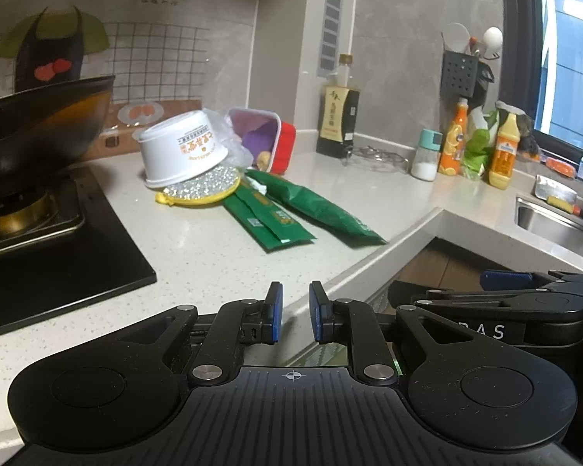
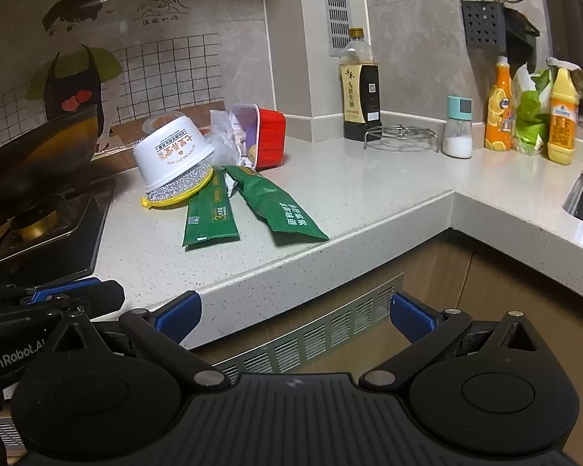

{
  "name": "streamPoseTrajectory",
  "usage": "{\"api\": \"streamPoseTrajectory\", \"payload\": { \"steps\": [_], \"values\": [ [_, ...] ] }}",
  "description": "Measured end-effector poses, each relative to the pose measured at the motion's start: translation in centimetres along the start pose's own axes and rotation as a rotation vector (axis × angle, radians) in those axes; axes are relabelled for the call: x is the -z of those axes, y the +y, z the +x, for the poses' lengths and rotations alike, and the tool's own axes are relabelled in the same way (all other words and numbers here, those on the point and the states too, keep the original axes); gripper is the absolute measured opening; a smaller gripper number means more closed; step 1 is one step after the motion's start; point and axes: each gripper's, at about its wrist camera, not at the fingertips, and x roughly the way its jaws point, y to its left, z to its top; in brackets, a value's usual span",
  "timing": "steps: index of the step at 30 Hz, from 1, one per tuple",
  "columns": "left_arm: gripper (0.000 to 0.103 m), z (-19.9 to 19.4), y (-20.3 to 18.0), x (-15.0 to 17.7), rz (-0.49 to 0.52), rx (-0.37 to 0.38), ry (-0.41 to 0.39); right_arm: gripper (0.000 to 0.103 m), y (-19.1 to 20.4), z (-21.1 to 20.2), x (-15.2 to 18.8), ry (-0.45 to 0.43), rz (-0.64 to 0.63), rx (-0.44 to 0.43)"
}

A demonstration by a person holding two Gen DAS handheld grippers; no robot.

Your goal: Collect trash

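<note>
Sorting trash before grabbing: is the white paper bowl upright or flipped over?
Flipped over. The white paper bowl sits rim-down, base up, its label upside down, tilted on the glittery yellow pad.

Wall decal [image 2: 136, 19] behind the wok [image 2: 39, 155] carries large Chinese characters, "就是家" legible. Left gripper [image 2: 70, 291] housing, below the wok, reads "GenRobot.AI"; right gripper [image 1: 505, 277] body shows the letters "AS". Right of the wok, the upturned white cup [image 2: 173, 155], green packets [image 2: 213, 209] and dark bottle [image 2: 360, 93] carry print too small to read.
</note>
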Motion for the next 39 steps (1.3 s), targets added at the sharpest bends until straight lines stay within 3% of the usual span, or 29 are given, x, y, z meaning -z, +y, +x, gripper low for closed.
{"api": "streamPoseTrajectory", "payload": {
  "steps": [7,12,15,21,23,26,27,29,31,33,39],
  "values": [
    [0.019,0.6,0.1,-0.2,-0.001,-0.006,0.009,0.103,-0.1,0.2,-0.2,-0.015,-0.006,-0.009],
    [0.019,1.5,0.5,-1.2,-0.002,-0.037,-0.001,0.103,-0.2,0.2,-0.8,-0.126,-0.073,-0.051],
    [0.019,2.4,1.3,-2.3,-0.029,-0.059,-0.012,0.103,-0.6,1.8,-2.0,-0.088,-0.154,-0.046],
    [0.019,4.9,4.8,-4.3,-0.164,0.081,0.050,0.103,-1.3,5.3,-4.9,-0.081,-0.222,0.045],
    [0.019,5.1,5.2,-4.8,-0.186,0.024,0.041,0.103,-1.0,6.8,-6.1,-0.070,-0.231,0.032],
    [0.019,5.3,5.3,-5.4,-0.185,-0.170,0.014,0.103,-0.2,9.6,-7.9,-0.009,-0.198,-0.049],
    [0.019,5.3,5.5,-5.5,-0.179,-0.163,0.003,0.103,0.1,10.7,-8.5,0.016,-0.177,-0.068],
    [0.019,5.4,6.6,-5.7,-0.186,-0.070,-0.021,0.103,0.7,13.0,-9.8,0.079,-0.140,-0.110],
    [0.019,5.8,8.3,-5.8,-0.228,0.031,-0.046,0.103,1.1,14.6,-11.0,0.072,-0.119,-0.141],
    [0.019,6.4,9.5,-5.5,-0.299,0.060,-0.074,0.103,1.5,16.1,-12.8,0.033,-0.112,-0.168],
    [0.019,7.1,11.7,-4.3,-0.409,0.106,-0.126,0.103,4.4,21.8,-19.7,-0.099,-0.203,-0.030]
  ]
}}
